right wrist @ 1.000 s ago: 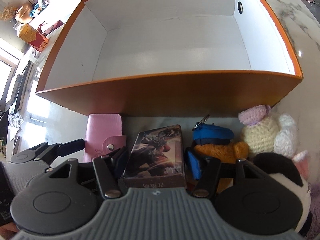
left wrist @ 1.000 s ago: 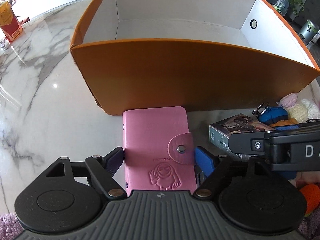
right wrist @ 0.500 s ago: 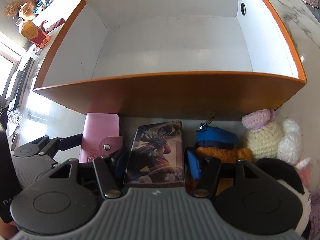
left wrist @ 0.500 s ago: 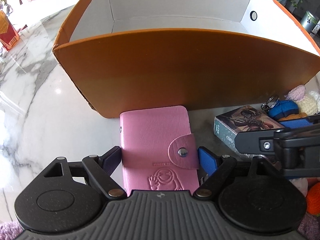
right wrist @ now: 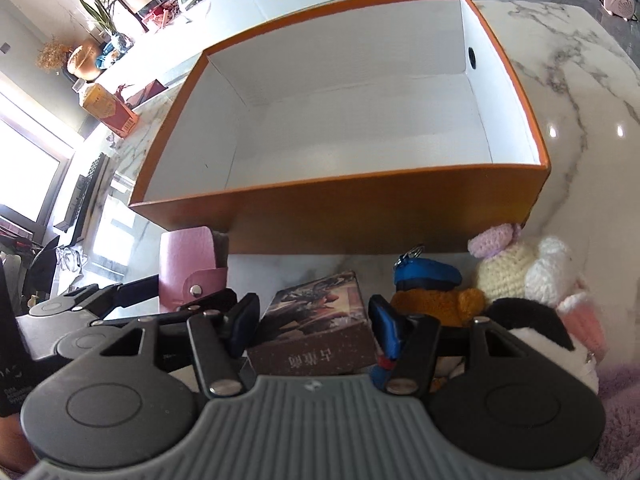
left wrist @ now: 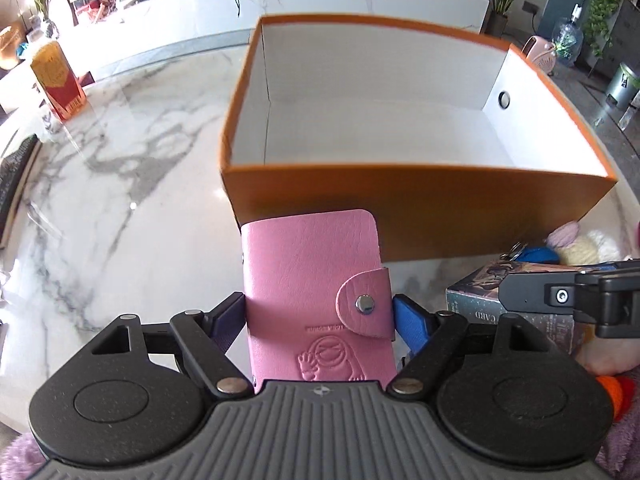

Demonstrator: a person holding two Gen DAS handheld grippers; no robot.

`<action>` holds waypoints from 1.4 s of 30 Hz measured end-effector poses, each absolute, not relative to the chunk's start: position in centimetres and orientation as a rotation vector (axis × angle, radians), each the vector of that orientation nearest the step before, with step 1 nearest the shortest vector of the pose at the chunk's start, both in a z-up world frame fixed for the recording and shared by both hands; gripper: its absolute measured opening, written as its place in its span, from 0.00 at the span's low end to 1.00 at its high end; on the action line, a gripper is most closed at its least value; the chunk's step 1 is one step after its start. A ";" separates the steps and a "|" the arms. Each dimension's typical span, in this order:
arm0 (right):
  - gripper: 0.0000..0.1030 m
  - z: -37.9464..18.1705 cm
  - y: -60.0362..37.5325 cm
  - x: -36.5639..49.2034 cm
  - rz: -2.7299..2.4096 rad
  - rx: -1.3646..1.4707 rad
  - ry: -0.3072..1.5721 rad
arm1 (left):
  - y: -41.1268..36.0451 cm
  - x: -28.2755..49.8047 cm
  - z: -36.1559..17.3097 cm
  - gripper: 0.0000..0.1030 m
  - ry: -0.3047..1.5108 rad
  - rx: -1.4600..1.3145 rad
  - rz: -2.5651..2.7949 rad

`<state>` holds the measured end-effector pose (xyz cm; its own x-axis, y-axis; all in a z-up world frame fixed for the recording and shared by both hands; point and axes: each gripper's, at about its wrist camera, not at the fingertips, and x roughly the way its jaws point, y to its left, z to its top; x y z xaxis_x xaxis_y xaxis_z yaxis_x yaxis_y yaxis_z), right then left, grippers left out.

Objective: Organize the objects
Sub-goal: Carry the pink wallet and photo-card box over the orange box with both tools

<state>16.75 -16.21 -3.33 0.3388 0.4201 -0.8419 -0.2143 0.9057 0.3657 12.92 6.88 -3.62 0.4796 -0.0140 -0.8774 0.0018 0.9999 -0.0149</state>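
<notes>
My left gripper [left wrist: 318, 312] is shut on a pink card wallet [left wrist: 312, 272] with a snap flap and holds it raised in front of the orange box [left wrist: 400, 208]. The box is open, white inside and empty. My right gripper [right wrist: 314, 316] is shut on a dark card box [right wrist: 320, 320] with printed artwork, lifted a little off the marble table [left wrist: 120, 200]. The wallet [right wrist: 188, 264] and left gripper also show at the left of the right wrist view. The orange box [right wrist: 360, 208] stands just beyond both grippers.
Plush and crochet toys lie at the right: a blue keychain pouch [right wrist: 426, 274], an orange plush [right wrist: 436, 304], a cream and pink crochet toy [right wrist: 504, 264], and a black and white plush [right wrist: 532, 328]. A red and yellow carton [left wrist: 56, 76] stands far left.
Both grippers have risen and tilted up with their loads. The pink wallet now overlaps the box's front wall in the view, and the box interior shows more fully.
</notes>
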 end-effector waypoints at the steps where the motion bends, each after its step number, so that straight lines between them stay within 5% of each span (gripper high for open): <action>1: 0.60 -2.9 -16.3 16.6 0.420 0.201 1.141 | 7.4 12.8 -3.2 0.89 1.064 -0.022 -0.016; 11: 0.60 2.8 -17.0 15.0 0.480 0.200 0.970 | 6.7 11.0 1.8 0.88 0.976 -0.081 -0.108; 21: 0.60 5.7 -16.5 18.6 0.439 0.159 0.866 | 6.1 17.1 5.4 0.89 0.870 0.000 -0.091; 42: 0.60 -3.4 -15.6 27.3 0.310 0.156 1.104 | 0.9 25.4 -3.2 0.89 1.124 0.403 -0.072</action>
<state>27.30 -15.63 -3.43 0.4131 0.3221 -0.8518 -0.1681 0.9463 0.2763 25.41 0.93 -3.24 0.4375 0.1447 -0.8875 0.2570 0.9257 0.2776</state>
